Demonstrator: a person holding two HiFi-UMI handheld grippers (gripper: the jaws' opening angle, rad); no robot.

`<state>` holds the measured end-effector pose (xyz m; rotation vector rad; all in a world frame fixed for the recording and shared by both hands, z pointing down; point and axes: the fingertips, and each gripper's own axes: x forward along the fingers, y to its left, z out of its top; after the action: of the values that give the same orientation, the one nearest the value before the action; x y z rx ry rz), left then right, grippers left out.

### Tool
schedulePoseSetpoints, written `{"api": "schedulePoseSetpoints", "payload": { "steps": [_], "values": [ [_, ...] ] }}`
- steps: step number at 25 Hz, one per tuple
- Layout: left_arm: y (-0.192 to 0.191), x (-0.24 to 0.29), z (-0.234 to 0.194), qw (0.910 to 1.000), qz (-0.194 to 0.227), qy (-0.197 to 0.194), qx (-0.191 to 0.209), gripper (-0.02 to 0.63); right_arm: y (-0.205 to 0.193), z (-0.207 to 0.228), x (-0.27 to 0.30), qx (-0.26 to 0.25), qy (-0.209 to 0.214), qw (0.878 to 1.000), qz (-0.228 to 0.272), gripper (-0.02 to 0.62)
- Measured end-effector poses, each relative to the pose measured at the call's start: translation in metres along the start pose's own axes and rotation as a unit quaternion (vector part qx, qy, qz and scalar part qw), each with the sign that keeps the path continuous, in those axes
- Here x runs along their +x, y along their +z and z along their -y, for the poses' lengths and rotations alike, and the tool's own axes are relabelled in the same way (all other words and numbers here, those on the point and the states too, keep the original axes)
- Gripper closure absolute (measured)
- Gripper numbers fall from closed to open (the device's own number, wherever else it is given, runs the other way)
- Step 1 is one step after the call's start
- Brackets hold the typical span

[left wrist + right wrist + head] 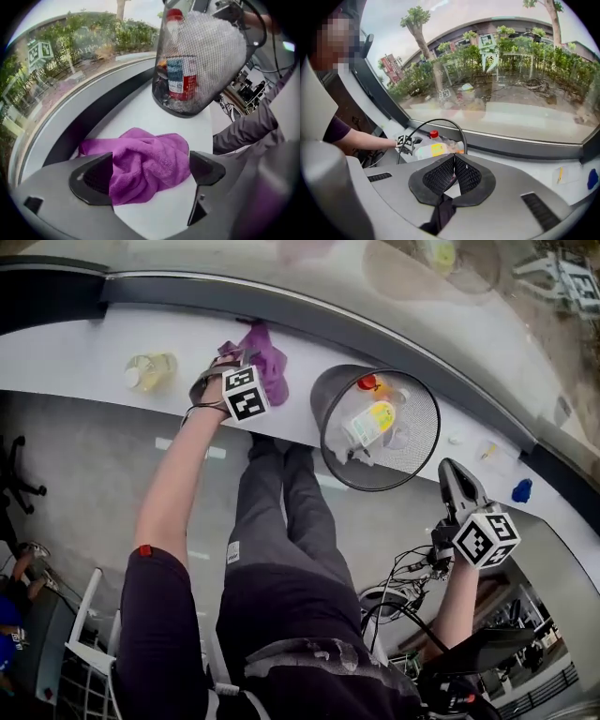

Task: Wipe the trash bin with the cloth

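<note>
Bare ledge (66, 352) lies open between cloth (270, 360) and trash bin (424, 427). The window frame (309, 320) blocks the far side; bottles (370, 423) fill the bin

**A:** What is the room like?

**B:** A white curved surface (75, 357) runs along a big window (281, 277). A dark frame (56, 292) sits at the foot of the glass.

**A:** And lower down?

**B:** A grey floor (84, 484), with a black chair (14, 474) at the left. There is a white rack (82, 615) near it, and cables (412, 568) at the right.

**A:** Outside?

**B:** Daylight. There are green shrubs (525, 61) and a tall tree (427, 51), with a low building (454, 33) behind. A white sign (487, 42) stands among the bushes.
</note>
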<state>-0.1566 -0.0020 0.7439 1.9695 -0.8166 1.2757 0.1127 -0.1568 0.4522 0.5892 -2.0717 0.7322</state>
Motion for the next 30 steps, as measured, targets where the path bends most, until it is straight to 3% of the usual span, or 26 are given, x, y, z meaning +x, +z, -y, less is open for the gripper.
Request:
{"api": "schedulePoseSetpoints", "payload": {
  "steps": [1, 4, 7, 11, 12, 14, 15, 16, 17, 19, 22, 24, 26, 28, 30],
  "values": [
    [-0.002, 0.006, 0.002, 1.0, 0.001, -0.002, -0.002, 0.104, 0.001, 0.005, 0.0, 0.004, -0.007, 1.0, 0.009, 0.604],
    [-0.006, 0.019, -0.001, 1.0, 0.001, 0.007, -0.005, 0.106, 0.0, 0.012, 0.006, 0.001, -0.012, 1.0, 0.011, 0.438],
    [-0.008, 0.023, -0.013, 0.9994, 0.004, 0.031, -0.016, 0.111, -0.006, 0.013, 0.021, -0.014, -0.004, 1.0, -0.002, 0.417],
    [-0.007, 0.021, -0.015, 0.9984, 0.017, 0.04, -0.036, 0.17, -0.022, 0.018, 0.043, -0.004, -0.006, 1.0, -0.028, 0.418],
    [-0.008, 0.021, -0.013, 0.9982, 0.018, 0.037, -0.044, 0.223, -0.025, 0.018, 0.048, 0.003, -0.004, 0.999, -0.032, 0.419],
    [-0.006, 0.018, -0.01, 0.997, 0.024, 0.026, -0.069, 0.417, -0.031, 0.013, 0.056, 0.012, 0.01, 0.999, -0.039, 0.42],
    [-0.003, 0.015, -0.009, 0.9957, 0.031, 0.024, -0.084, 0.45, -0.033, 0.01, 0.058, 0.012, 0.016, 0.999, -0.043, 0.425],
    [0.0, 0.01, -0.008, 0.9941, 0.041, 0.027, -0.097, 0.457, -0.035, 0.008, 0.059, 0.013, 0.018, 0.999, -0.046, 0.483],
    [0.003, 0.003, -0.008, 0.9916, 0.057, 0.033, -0.111, 0.464, -0.036, 0.006, 0.059, 0.018, 0.017, 0.999, -0.046, 0.495],
    [0.017, -0.022, -0.011, 0.9813, 0.112, 0.046, -0.149, 0.475, -0.038, 0.006, 0.059, 0.046, 0.019, 0.998, -0.042, 0.509],
    [0.057, -0.081, -0.02, 0.9509, 0.229, 0.065, -0.198, 0.48, -0.038, 0.01, 0.059, 0.101, 0.023, 0.994, -0.034, 0.523],
    [0.087, -0.124, -0.028, 0.9295, 0.299, 0.084, -0.199, 0.48, -0.037, 0.013, 0.058, 0.142, 0.028, 0.989, -0.021, 0.529],
    [0.11, -0.158, -0.033, 0.9139, 0.348, 0.097, -0.185, 0.48, -0.034, 0.013, 0.059, 0.186, 0.05, 0.981, 0.005, 0.532],
    [0.128, -0.174, -0.033, 0.911, 0.367, 0.1, -0.159, 0.48, -0.029, 0.01, 0.06, 0.214, 0.078, 0.973, 0.03, 0.532],
    [0.141, -0.172, -0.029, 0.9197, 0.36, 0.097, -0.122, 0.48, -0.027, 0.008, 0.059, 0.22, 0.085, 0.971, 0.039, 0.532]
  ]
}}
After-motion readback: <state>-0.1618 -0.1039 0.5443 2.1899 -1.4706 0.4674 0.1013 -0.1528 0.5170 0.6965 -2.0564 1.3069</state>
